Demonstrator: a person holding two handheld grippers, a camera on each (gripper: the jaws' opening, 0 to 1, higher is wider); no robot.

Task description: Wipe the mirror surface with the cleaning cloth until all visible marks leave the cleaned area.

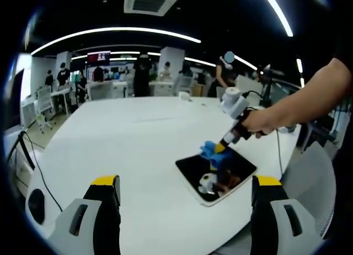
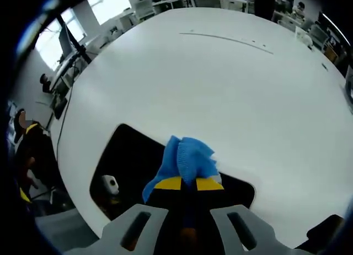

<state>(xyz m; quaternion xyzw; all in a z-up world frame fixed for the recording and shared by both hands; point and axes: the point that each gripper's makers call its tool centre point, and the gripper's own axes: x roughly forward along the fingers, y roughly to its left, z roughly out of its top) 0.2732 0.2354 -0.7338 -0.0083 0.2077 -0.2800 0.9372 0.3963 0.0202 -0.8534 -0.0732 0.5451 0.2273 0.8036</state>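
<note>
Right gripper view: the right tongs [image 2: 188,184] pinch the blue cloth [image 2: 187,158] tight and press it on the dark mirror [image 2: 124,155], which lies flat on the white bench [image 2: 220,89]. Left tongs [image 1: 185,191] hang wide apart above the bench.

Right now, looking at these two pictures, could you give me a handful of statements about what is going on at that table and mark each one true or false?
1. The right gripper is shut on the blue cloth. True.
2. The cloth is pressed against the mirror. True.
3. The mirror hangs on a wall. False: it lies flat on the white table, near its edge.
4. The left gripper also grips a cloth. False: its jaws stand open with nothing between them, held away from the mirror.
5. The cloth is red. False: it is blue.
</note>
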